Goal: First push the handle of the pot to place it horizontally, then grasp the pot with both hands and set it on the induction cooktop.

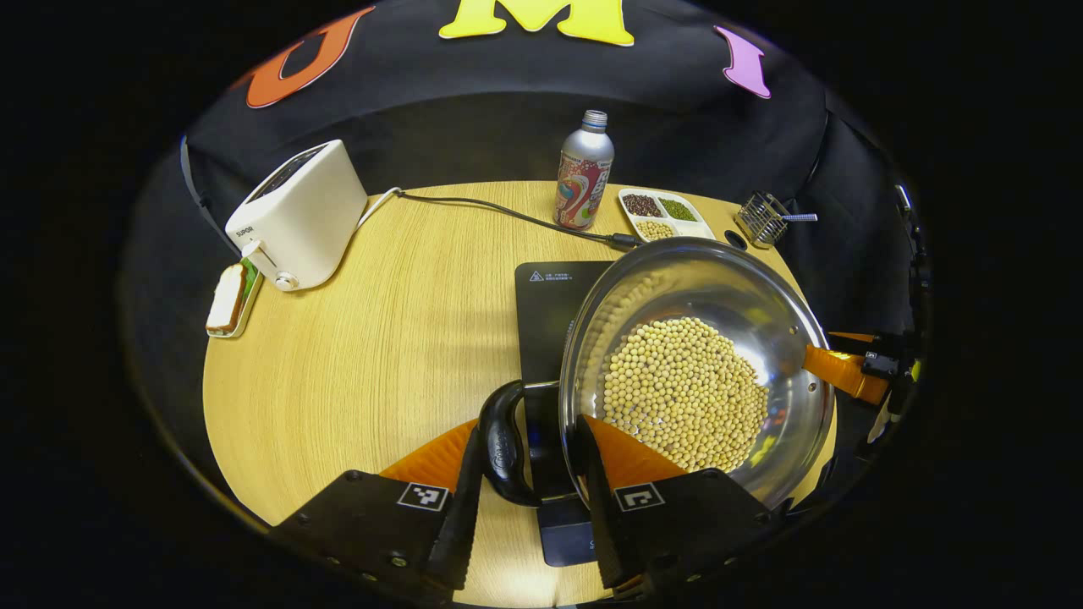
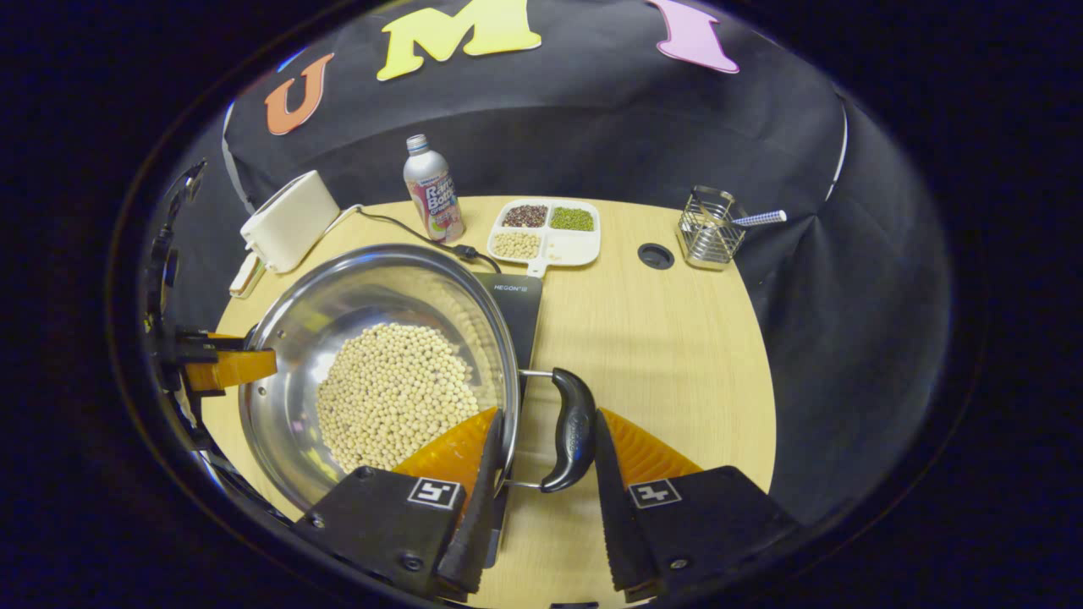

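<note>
pot: shiny steel pot [image 1: 719,338] full of pale soybeans, over the black HEGON induction cooktop [image 2: 518,298] on the wood counter [image 2: 668,355]
left tongs [image 1: 529,507]: clamped on its black loop handle [image 1: 505,440]
right tongs [image 2: 541,499]: gripping the other handle [image 2: 572,427]
writing: SUPOR on white toaster [image 1: 296,216]

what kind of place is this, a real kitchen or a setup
Likely a staged kitchen booth, not a real kitchen: a toaster, an induction cooktop and a pot of beans share one round wooden table.
</note>
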Demonstrator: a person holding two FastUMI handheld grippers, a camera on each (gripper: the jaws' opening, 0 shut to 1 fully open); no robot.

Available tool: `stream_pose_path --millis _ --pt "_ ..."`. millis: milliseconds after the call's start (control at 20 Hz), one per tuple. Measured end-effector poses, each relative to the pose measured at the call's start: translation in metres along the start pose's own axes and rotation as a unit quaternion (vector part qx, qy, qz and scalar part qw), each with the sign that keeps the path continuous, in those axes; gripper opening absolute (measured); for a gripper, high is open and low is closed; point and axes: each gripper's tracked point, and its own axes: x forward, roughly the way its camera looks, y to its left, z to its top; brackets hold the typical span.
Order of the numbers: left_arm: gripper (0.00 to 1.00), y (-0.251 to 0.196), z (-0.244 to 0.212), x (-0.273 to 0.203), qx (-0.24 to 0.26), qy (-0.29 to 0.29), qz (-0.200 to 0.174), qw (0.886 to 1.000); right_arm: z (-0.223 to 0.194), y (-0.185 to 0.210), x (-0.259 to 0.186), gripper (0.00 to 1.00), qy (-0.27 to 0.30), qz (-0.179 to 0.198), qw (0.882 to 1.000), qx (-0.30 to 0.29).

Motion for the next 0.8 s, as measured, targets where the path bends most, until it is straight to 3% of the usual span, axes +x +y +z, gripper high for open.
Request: stream_pose_path --millis 50,150,200,300,400,450,500,550,600,650,750,800 --pt "0.56 -0.001 0.001 0.000 -0.001 0.001 0.001 1.000 0.000 0.000 0.000 0.58 -0.001 0.000 1.000 0.001" --pt "0.57 -0.001 0.000 0.003 -0.002 0.002 0.000 1.000 -0.001 0.000 0.000 0.59 0.000 -0.002 1.000 0.003" --pt "0.57 -0.002 0.000 0.003 -0.003 0.002 -0.001 1.000 -0.001 0.000 0.000 0.59 0.001 -0.003 1.000 0.003" --pt "0.47 -0.001 0.001 0.007 -0.003 0.002 -0.001 1.000 0.000 0.000 0.000 0.59 -0.002 -0.002 1.000 0.004" --pt "0.47 -0.004 0.008 0.006 -0.010 -0.012 -0.002 1.000 0.000 -0.001 0.000 0.63 -0.007 0.001 1.000 0.003" --pt "0.57 -0.003 0.006 0.006 -0.010 -0.013 -0.001 1.000 -0.001 -0.001 0.000 0.63 -0.010 -0.002 1.000 -0.001" --pt "0.46 -0.004 0.004 0.004 -0.007 -0.020 0.001 1.000 0.003 -0.003 -0.001 0.65 -0.020 -0.006 1.000 -0.010" --pt "0.58 -0.001 0.007 0.002 0.003 -0.038 0.009 0.999 0.009 -0.002 -0.006 0.66 -0.039 -0.010 0.999 -0.019" --pt "0.64 0.000 0.014 -0.004 0.013 -0.058 0.018 0.998 0.018 0.000 -0.012 0.71 -0.062 -0.012 0.998 -0.026" --pt "0.70 0.006 0.016 -0.016 0.020 -0.082 0.031 0.996 0.025 0.002 -0.020 0.69 -0.081 -0.015 0.996 -0.034" --pt "0.98 0.005 0.025 -0.026 0.028 -0.117 0.043 0.992 0.037 0.012 -0.035 0.77 -0.113 -0.013 0.993 -0.043" --pt "0.97 0.005 0.032 -0.034 0.029 -0.133 0.048 0.990 0.038 0.016 -0.037 0.82 -0.122 -0.013 0.992 -0.043"
